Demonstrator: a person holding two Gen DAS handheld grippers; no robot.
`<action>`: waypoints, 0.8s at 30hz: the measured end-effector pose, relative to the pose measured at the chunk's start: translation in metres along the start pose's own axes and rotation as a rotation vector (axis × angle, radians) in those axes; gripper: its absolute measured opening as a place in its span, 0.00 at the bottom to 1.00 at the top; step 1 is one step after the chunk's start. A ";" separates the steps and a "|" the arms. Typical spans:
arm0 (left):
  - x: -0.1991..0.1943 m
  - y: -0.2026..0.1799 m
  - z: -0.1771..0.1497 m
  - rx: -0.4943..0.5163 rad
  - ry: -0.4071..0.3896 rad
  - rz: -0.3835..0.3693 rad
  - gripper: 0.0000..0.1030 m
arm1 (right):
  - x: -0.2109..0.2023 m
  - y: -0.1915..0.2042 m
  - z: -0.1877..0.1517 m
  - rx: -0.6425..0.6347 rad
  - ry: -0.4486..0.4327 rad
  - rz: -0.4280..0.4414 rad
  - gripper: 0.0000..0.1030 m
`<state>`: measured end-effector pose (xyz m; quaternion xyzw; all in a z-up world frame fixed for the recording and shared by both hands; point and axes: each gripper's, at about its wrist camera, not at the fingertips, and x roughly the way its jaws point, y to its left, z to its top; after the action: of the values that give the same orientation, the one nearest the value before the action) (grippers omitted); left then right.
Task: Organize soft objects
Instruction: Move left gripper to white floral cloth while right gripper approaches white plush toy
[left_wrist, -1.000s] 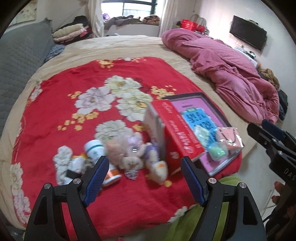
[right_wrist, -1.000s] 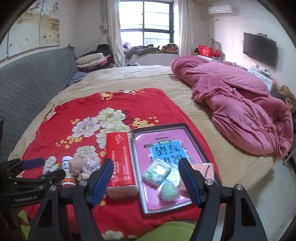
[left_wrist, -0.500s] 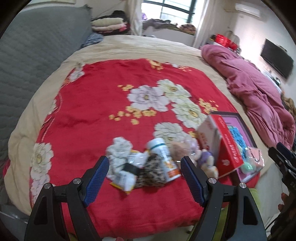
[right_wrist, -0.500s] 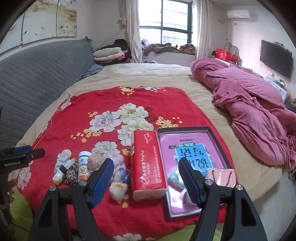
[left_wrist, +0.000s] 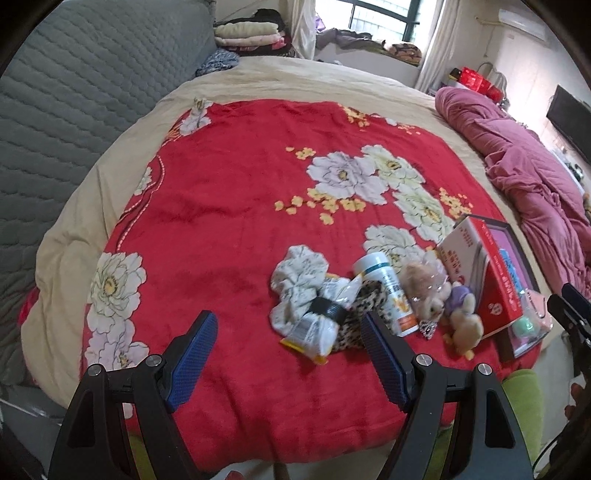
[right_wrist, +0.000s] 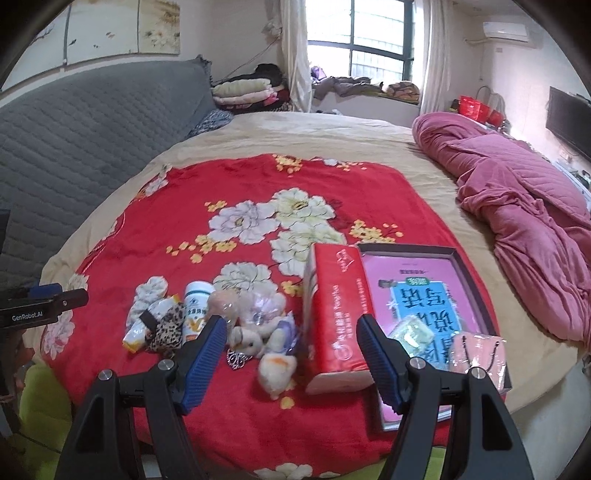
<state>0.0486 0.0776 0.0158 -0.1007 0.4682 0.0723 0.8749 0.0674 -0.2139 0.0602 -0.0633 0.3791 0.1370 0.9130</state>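
Observation:
A heap of small things lies near the front of the red flowered blanket (left_wrist: 236, 206): a white patterned cloth (left_wrist: 297, 280), a leopard-print pouch (left_wrist: 356, 314), a snack packet (left_wrist: 310, 332), a white pill bottle (left_wrist: 388, 291) and small plush toys (left_wrist: 461, 314). My left gripper (left_wrist: 288, 354) hovers open above the blanket, just left of the heap, nothing between its fingers. In the right wrist view the plush toys (right_wrist: 266, 339) lie beside a red tissue pack (right_wrist: 336, 317). My right gripper (right_wrist: 291, 360) hangs open over them, holding nothing.
A dark shallow tray (right_wrist: 480, 280) with a pink booklet, a mint packet (right_wrist: 412, 334) and a pink pouch (right_wrist: 478, 350) sits right of the tissue pack. A bunched pink quilt (right_wrist: 517, 206) lies at the right. A grey padded headboard (left_wrist: 74, 103) runs along the left.
Both grippers have swung left across the bed and dropped a little. The heap slid from between the left gripper's fingers to its right side. Jaw openings are unchanged.

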 end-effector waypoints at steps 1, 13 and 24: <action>0.002 0.001 -0.002 -0.002 0.005 -0.003 0.79 | 0.002 0.002 -0.002 -0.003 0.007 0.006 0.70; 0.028 -0.009 -0.018 0.041 0.074 -0.035 0.79 | 0.016 0.013 -0.014 -0.031 0.056 0.026 0.70; 0.068 0.009 -0.008 -0.010 0.128 -0.066 0.79 | 0.029 0.015 -0.020 -0.027 0.091 0.044 0.70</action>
<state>0.0779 0.0866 -0.0457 -0.1245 0.5192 0.0393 0.8446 0.0689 -0.1977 0.0258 -0.0735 0.4198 0.1593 0.8905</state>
